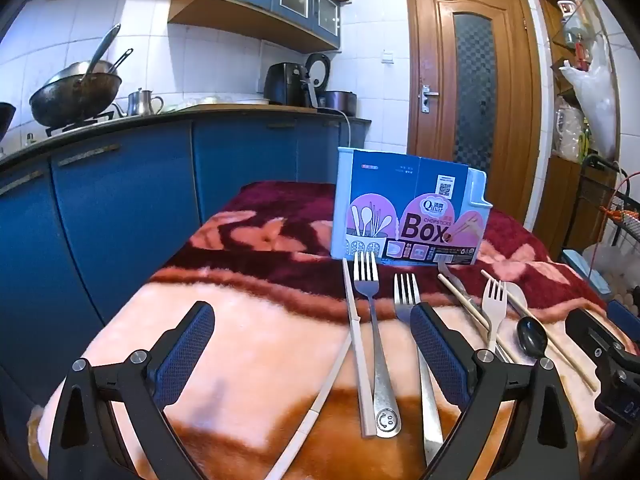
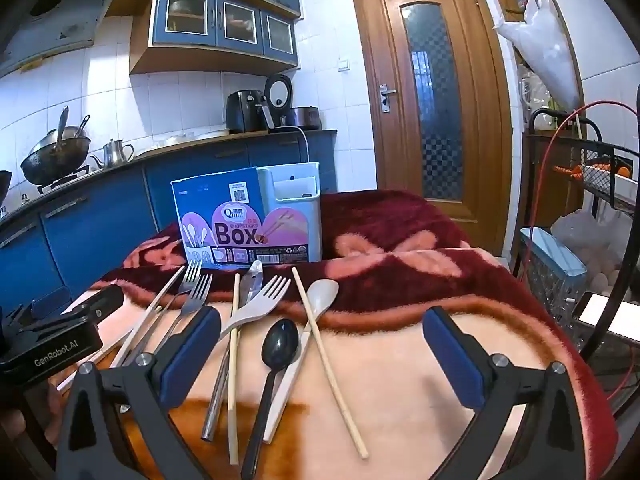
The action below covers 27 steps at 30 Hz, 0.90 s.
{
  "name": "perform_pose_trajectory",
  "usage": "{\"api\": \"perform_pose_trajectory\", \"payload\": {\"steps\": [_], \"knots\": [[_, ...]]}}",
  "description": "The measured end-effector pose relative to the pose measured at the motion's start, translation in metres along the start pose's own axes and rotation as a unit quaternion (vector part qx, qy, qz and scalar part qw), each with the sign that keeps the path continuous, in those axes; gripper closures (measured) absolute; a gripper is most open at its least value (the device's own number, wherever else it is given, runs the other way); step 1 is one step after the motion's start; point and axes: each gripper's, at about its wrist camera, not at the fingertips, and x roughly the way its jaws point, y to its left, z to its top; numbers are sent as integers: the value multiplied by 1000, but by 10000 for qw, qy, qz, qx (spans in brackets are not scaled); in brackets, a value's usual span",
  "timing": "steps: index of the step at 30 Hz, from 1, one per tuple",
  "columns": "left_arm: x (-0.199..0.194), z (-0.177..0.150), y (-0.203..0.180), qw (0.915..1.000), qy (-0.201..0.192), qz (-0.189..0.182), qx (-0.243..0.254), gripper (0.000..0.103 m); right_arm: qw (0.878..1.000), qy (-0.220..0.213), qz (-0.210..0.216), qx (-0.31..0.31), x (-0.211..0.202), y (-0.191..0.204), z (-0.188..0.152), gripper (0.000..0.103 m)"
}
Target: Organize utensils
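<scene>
Both our grippers hover wide open over a blanket strewn with utensils, nothing between their jaws.

Nearest us, the left gripper [image 1: 312,356] hangs over two steel forks [image 1: 370,292] and a white chopstick [image 1: 357,344]; the right gripper [image 2: 322,356] hangs over a black spoon [image 2: 280,344], a pale fork [image 2: 256,304], a pale spoon [image 2: 322,296] and wooden chopsticks [image 2: 320,344]. All lie on the blanket [image 1: 248,340] just in front of the box [image 1: 408,216], which stands upright at the far end.

Wide-open left hand-held gripper [image 1: 312,354] over forks [image 1: 374,320] before chopsticks box [image 1: 408,216].
</scene>
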Motion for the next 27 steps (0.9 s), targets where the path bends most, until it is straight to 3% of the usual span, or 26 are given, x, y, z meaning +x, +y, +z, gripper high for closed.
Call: {"api": "perform_pose_trajectory", "payload": {"steps": [27], "knots": [[0,0,0,10000,-3,20,32,5,9996,-268,-44,-35,-7,2,0,0]]}}
